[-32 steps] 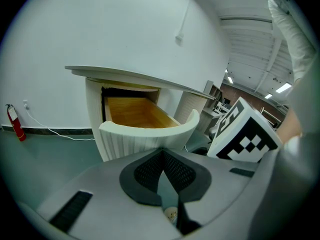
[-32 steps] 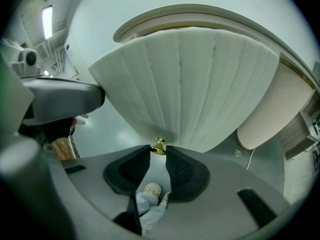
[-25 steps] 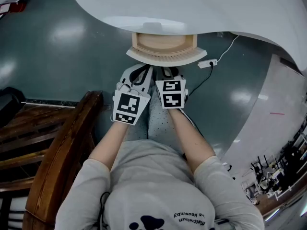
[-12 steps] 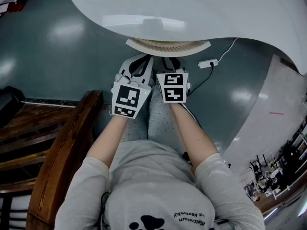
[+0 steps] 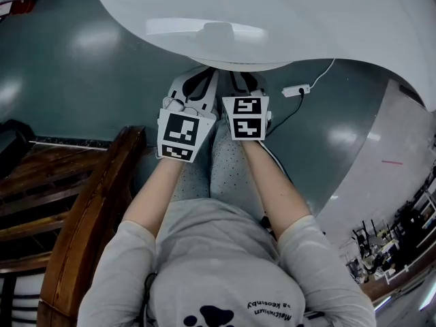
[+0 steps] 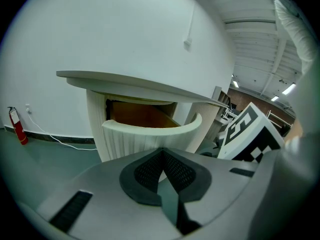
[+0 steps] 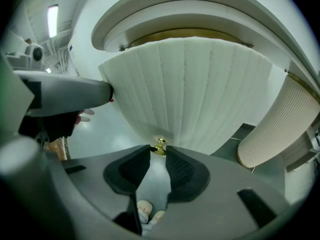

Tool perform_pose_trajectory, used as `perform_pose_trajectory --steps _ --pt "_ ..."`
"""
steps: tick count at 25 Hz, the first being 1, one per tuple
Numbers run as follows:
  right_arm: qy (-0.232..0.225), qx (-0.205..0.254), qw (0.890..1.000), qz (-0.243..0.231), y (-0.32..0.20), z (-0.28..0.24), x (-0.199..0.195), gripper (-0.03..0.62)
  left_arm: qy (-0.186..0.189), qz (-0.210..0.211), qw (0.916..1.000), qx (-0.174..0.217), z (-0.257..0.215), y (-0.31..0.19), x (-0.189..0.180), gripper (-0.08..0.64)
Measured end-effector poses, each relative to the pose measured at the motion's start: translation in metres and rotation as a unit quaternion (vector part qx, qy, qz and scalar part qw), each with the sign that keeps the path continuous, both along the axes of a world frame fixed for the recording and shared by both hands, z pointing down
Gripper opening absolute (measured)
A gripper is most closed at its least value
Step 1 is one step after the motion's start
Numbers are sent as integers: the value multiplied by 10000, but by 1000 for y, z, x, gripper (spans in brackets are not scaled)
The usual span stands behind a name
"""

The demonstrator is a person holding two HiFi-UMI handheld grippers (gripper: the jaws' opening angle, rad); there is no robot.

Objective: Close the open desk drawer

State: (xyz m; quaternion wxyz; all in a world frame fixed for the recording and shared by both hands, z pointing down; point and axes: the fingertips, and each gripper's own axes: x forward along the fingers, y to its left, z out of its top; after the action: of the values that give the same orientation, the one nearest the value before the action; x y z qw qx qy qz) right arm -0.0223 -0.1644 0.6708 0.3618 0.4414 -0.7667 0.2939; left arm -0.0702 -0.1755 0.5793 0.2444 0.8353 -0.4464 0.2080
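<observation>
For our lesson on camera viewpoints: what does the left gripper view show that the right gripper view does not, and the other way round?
Only the left gripper view: the drawer's brown inside, a fire extinguisher, and the left gripper's jaws together on nothing. Only the right gripper view: the brass knob pinched at the right gripper's jaw tips, and the person's feet below. Both: the ribbed drawer front under the desk top.
</observation>
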Motion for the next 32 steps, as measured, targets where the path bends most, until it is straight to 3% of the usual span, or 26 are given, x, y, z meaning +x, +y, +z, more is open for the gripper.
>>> perform_pose_trajectory --steps 32 --pt "-56 396 9992 -40 -75 -5 -5 107 39 -393 9983 418 -6 -78 -6 9"
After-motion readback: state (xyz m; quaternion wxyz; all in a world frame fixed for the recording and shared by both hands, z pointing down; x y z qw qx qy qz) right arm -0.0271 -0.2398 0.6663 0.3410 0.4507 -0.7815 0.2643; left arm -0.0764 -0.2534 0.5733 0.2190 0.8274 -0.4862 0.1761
